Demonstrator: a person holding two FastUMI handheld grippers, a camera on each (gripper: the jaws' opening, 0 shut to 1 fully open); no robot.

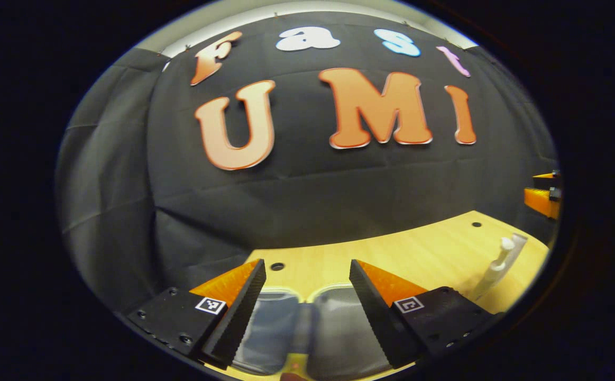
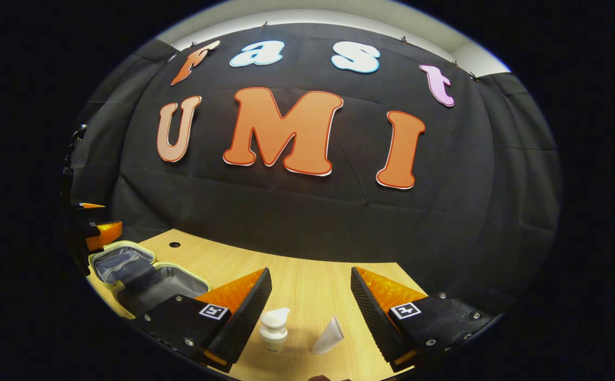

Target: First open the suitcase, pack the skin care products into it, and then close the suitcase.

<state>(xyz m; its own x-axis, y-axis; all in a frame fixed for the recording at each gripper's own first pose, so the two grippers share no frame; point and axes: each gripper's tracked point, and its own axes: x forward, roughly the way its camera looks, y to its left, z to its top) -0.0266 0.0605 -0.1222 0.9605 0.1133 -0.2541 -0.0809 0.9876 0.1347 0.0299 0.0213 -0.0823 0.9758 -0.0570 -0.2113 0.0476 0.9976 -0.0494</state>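
- Left gripper [image 1: 307, 304] fingers spread wide, holding nothing, above the open suitcase [image 1: 296, 328].
- Right gripper [image 2: 311, 309] fingers parted, empty; pump bottle [image 2: 274, 328] and tube [image 2: 328, 336] between them on the desk [image 2: 312, 286].

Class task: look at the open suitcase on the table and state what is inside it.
The suitcase lies open with grey lining and nothing packed in the halves that show. The pump bottle and tube stand on the table. The right gripper hides its near edge.
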